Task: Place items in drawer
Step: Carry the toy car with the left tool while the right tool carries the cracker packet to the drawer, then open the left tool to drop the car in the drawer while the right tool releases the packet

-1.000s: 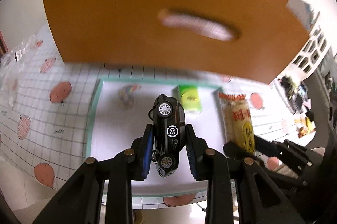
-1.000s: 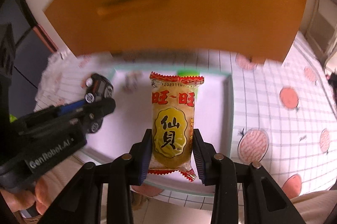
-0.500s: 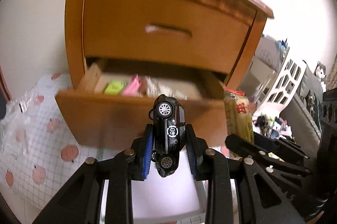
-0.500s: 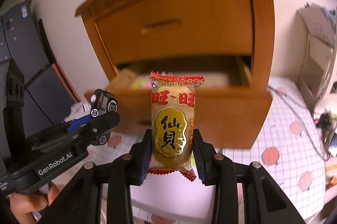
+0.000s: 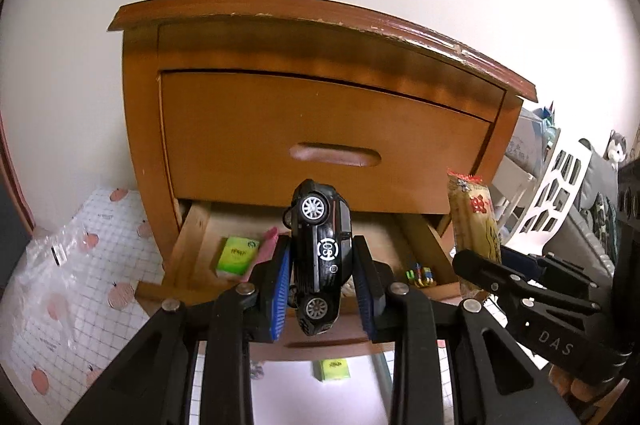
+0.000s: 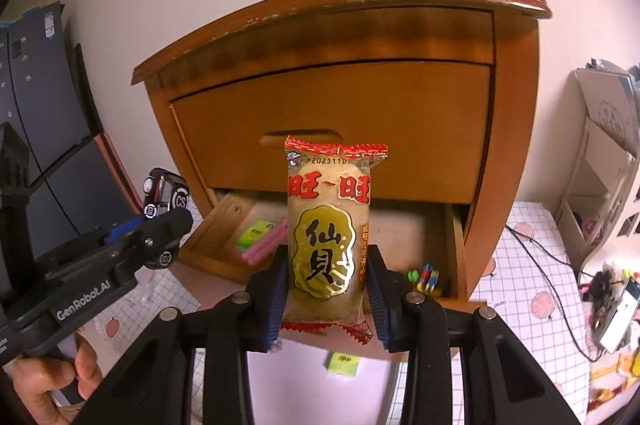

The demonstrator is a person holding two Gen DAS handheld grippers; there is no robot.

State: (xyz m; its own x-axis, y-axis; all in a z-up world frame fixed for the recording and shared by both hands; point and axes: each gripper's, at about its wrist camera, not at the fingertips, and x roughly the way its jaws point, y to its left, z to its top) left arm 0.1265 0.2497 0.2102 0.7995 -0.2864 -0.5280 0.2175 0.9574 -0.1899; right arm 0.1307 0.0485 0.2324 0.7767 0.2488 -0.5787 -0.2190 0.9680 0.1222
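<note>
My left gripper (image 5: 322, 279) is shut on a black toy car (image 5: 320, 249) held nose-up, just in front of the open lower drawer (image 5: 192, 249) of a wooden nightstand. My right gripper (image 6: 327, 285) is shut on a yellow rice-cracker packet (image 6: 329, 237) with a red crimped top, also in front of that drawer (image 6: 454, 245). The packet (image 5: 474, 221) shows at the right of the left wrist view. In the right wrist view the car (image 6: 166, 199) and left gripper sit at the left. Inside the drawer lie a green packet (image 5: 237, 255), a pink item (image 6: 266, 243) and a small colourful toy (image 6: 424, 275).
The upper drawer (image 5: 320, 129) is closed. Below, a white tray (image 6: 304, 385) holds another green packet (image 6: 343, 363). A checked cloth with red fruit prints (image 6: 532, 265) covers the surface. White shelving (image 6: 600, 161) stands to the right, cables (image 6: 532, 249) beside it. A hand (image 6: 52, 381) holds the left gripper.
Both grippers have lifted from over the white tray and tilted up toward the nightstand, carrying the car and the packet. The open drawer and its contents now sit closer ahead.
</note>
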